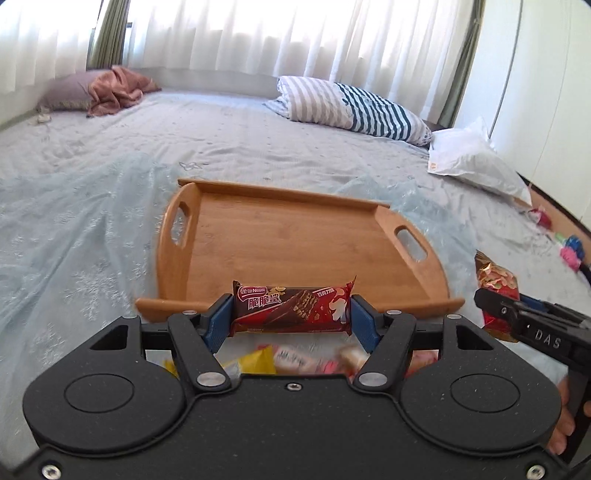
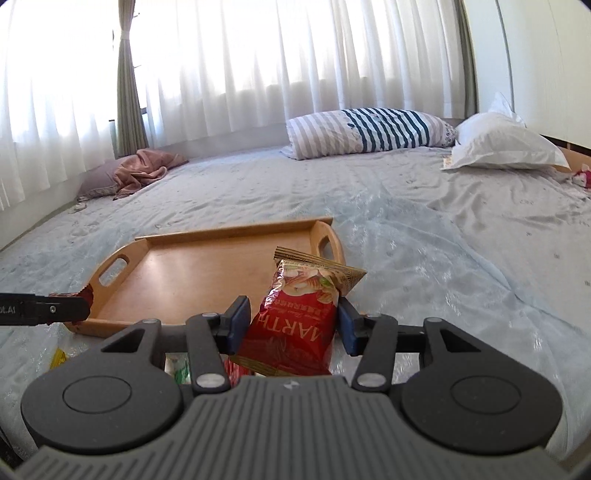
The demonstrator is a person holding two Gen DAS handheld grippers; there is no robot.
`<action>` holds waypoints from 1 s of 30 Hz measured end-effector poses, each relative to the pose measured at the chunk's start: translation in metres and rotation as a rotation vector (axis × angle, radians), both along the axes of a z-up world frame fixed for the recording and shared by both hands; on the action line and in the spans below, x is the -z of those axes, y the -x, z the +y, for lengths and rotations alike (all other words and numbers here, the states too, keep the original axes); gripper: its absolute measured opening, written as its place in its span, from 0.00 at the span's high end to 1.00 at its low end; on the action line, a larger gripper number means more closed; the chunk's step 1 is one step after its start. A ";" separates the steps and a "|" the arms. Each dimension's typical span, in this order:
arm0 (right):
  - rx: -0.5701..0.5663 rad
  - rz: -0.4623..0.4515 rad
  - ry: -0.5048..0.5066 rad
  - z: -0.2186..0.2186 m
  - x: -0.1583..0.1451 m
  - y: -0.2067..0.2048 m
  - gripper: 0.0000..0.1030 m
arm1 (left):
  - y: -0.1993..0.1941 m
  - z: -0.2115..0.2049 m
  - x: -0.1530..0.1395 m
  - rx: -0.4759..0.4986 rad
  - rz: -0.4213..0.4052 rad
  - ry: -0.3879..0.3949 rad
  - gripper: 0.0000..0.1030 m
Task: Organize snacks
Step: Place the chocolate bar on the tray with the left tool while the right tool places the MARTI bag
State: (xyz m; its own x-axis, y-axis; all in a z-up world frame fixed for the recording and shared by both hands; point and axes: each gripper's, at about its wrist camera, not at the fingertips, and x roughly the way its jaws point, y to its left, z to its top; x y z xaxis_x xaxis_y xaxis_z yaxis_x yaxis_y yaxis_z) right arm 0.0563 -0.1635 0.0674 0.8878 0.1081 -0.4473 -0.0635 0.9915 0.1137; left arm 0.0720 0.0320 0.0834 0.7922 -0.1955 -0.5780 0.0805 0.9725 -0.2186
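Snacks first: a dark red, rectangular foil-wrapped Nestlé chocolate wafer bar sits crosswise between the blue pads of my left gripper, which is clamped on its two short ends, holding it level just above the near rim of the tray. A red and gold crinkled plastic packet of nuts stands upright in my right gripper, the two blue pads pressed against its lower sides, its gold sealed top leaning toward the far right. In the left wrist view that same packet shows at the right edge, caught in the black fingers of the right gripper, clear of the tray's right handle.

The rectangular light-brown bamboo tray with a cut-out handle at each end lies flat on the pale blue-grey bedspread, right ahead of both grippers; its floor is bare wood. From the right wrist view the tray lies ahead and to the left, and the tip of my left gripper enters from the left edge with a scrap of the red wrapper showing.

Below my left gripper, near me, a blurred heap of yellow, pink and white wrapped snacks lies on the bed. Far off rest a blue-and-white striped pillow, a white pillow on the right and a crumpled pinkish-brown cloth on the left, under white curtains.
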 end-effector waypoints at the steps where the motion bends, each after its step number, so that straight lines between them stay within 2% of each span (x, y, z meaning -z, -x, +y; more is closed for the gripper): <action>1: -0.023 -0.007 0.007 0.000 -0.004 -0.007 0.48 | -0.010 0.002 -0.003 0.001 0.010 0.012 0.38; 4: -0.086 -0.017 0.028 0.001 -0.010 -0.030 0.48 | -0.037 0.003 -0.010 0.002 0.027 0.009 0.38; 10: -0.179 0.028 0.081 0.008 -0.013 -0.088 0.48 | -0.101 0.000 -0.015 0.022 0.097 0.032 0.38; 13: -0.201 0.058 0.111 0.011 -0.010 -0.120 0.48 | -0.135 -0.009 -0.014 0.032 0.124 0.004 0.38; 21: -0.231 0.159 0.138 0.011 0.013 -0.196 0.48 | -0.216 -0.028 0.011 0.016 0.196 -0.020 0.38; 25: -0.242 0.187 0.190 0.019 0.024 -0.222 0.48 | -0.252 -0.035 0.031 0.011 0.230 -0.044 0.38; 30: -0.247 0.220 0.197 0.025 0.035 -0.247 0.48 | -0.286 -0.043 0.047 -0.001 0.255 -0.069 0.38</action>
State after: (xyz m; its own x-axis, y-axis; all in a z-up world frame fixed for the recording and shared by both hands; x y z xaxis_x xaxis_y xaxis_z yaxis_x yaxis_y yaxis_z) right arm 0.3030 -0.1383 0.0326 0.7263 0.1997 -0.6578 -0.2987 0.9535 -0.0404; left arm 0.3575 -0.0107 0.0367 0.6195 -0.1484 -0.7709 0.0305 0.9858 -0.1652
